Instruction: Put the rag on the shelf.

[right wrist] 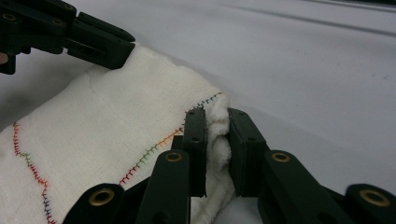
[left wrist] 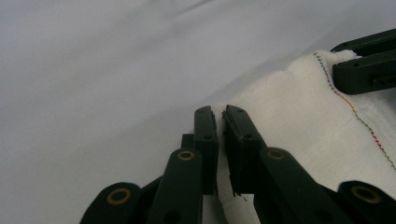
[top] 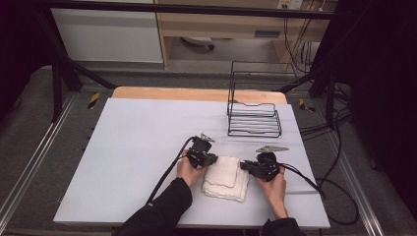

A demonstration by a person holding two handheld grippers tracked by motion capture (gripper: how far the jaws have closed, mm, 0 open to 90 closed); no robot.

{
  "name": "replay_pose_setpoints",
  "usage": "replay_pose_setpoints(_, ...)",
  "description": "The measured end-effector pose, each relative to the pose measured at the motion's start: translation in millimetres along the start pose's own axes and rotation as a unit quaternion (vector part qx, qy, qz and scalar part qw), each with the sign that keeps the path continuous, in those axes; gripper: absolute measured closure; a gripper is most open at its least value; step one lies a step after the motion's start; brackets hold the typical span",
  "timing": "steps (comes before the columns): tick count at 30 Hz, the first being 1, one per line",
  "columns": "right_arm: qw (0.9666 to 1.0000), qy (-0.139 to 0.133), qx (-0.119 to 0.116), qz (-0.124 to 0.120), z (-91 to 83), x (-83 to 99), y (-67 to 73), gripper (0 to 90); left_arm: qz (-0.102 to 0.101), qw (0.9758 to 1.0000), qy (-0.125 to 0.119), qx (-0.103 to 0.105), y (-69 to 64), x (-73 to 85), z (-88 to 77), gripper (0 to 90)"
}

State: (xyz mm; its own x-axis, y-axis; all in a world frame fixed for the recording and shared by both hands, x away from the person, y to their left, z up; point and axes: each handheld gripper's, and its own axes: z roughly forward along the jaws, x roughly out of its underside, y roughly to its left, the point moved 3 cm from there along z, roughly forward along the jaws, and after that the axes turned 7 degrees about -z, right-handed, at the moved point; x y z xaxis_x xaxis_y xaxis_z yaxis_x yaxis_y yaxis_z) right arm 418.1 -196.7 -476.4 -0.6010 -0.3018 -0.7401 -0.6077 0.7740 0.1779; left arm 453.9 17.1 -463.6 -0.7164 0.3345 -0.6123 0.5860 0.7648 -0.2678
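Note:
A folded white towel [top: 226,178] with a multicoloured stitched hem lies on the white table [top: 137,147] near the front edge. My left gripper [top: 212,161] sits at the towel's far left corner; in the left gripper view its jaws [left wrist: 220,122] pinch a thin fold of the towel [left wrist: 299,112] between them. My right gripper [top: 244,167] is at the far right corner, and the right gripper view has it [right wrist: 216,125] shut on a bunched edge of the towel [right wrist: 116,121]. Each gripper view also shows the other gripper's jaws farther off.
A black wire rack [top: 254,105] stands at the back right of the table. Cables [top: 314,187] trail from both grippers over the front and right side. The left half of the table is bare.

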Motion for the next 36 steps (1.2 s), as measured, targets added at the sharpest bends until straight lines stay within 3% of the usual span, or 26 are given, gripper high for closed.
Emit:
replay_pose_setpoints(14,0.9999,-0.013,0.005,0.004,-4.8,-1.7,1.9,80.3,-0.004,0.9989,-0.045,0.015,2.7,1.8,-11.8,84.7)
replay_pose_setpoints(24,0.9992,-0.039,0.003,-0.010,-14.0,-7.2,7.1,80.6,0.000,0.9965,-0.080,0.026,2.2,2.6,-25.8,84.7)
replay_pose_setpoints(36,0.9978,-0.065,-0.002,-0.014,-26.8,-11.7,12.2,80.6,0.007,0.9935,-0.105,0.043,-3.0,2.7,-42.9,84.6)
